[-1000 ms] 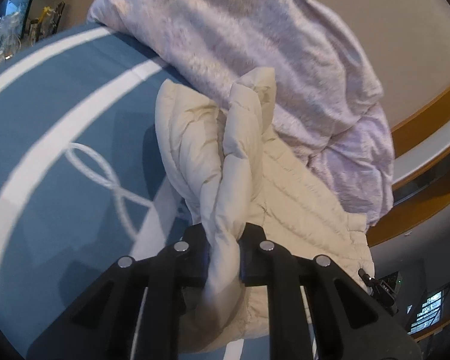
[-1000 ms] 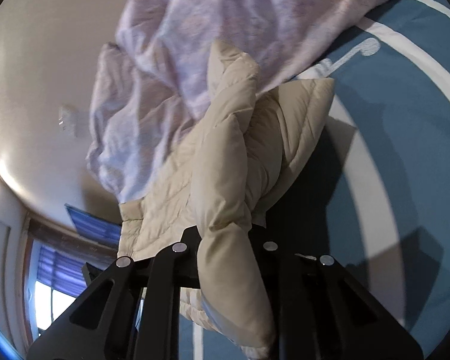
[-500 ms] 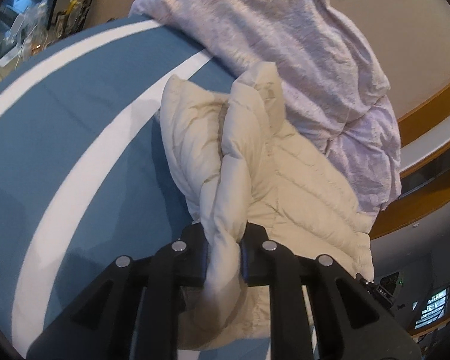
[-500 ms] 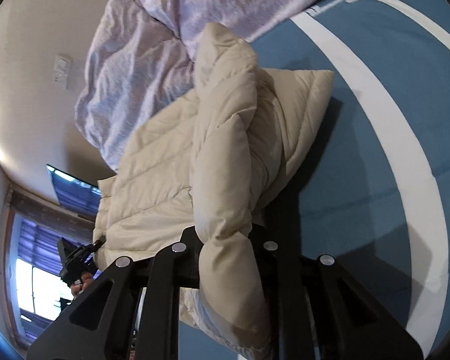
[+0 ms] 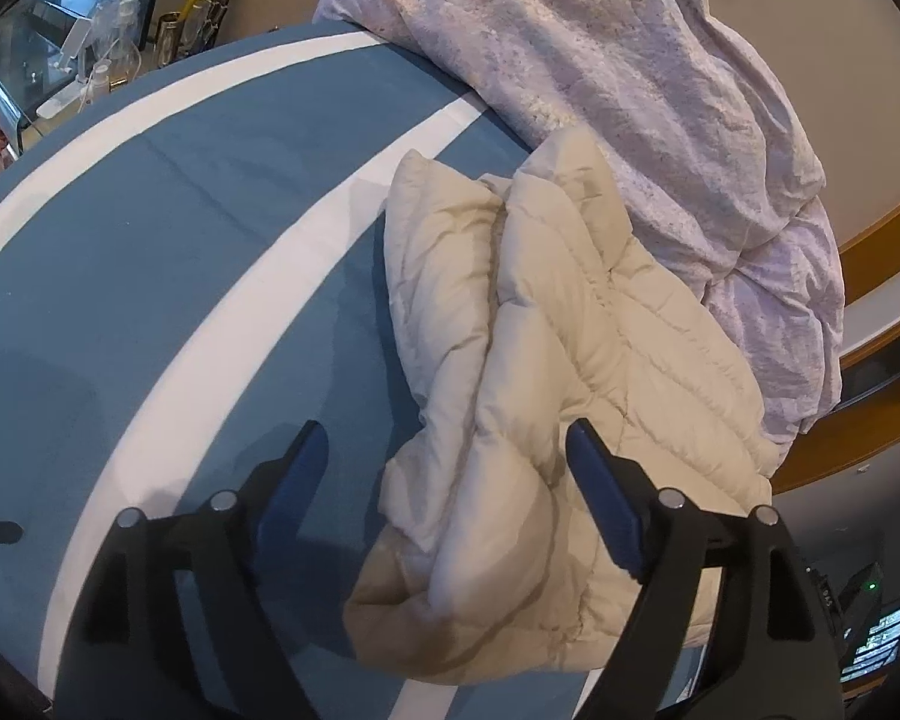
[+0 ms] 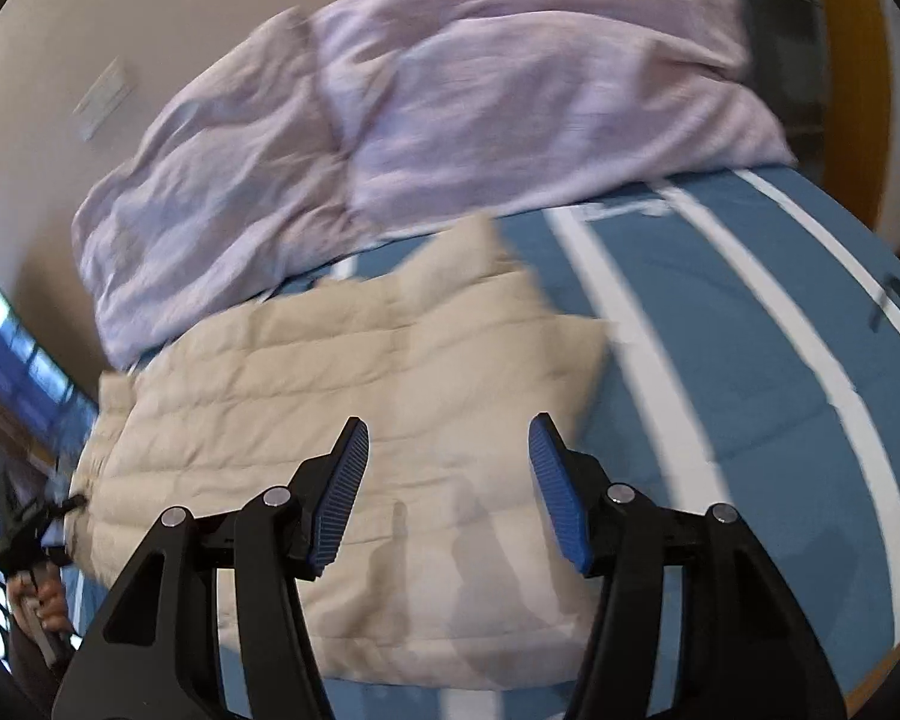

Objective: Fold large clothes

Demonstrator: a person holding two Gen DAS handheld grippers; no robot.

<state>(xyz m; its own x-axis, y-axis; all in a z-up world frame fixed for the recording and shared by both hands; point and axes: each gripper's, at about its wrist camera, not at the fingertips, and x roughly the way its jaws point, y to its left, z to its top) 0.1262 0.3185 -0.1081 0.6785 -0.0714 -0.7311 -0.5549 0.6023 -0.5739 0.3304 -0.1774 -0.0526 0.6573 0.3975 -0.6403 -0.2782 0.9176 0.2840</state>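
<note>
The cream puffer jacket (image 5: 570, 360) lies on the blue striped bed (image 5: 150, 240) beside a lilac blanket (image 5: 630, 90), its long axis running away from both claws. The left claw (image 5: 444, 486) has just been opening and stands wide around a bunched fold without pressing it. The right claw (image 6: 447, 480) has also just been opening and holds nothing.

A cream quilted puffer jacket (image 5: 546, 372) of smooth, faintly sheened cloth lies on a matt blue white-striped bedsheet (image 5: 150, 252), beside a crumpled lilac cotton-look duvet (image 5: 648, 102); matt black plastic gripper fingers (image 6: 270, 546) carry ribbed blue pads (image 6: 339, 501).
</note>
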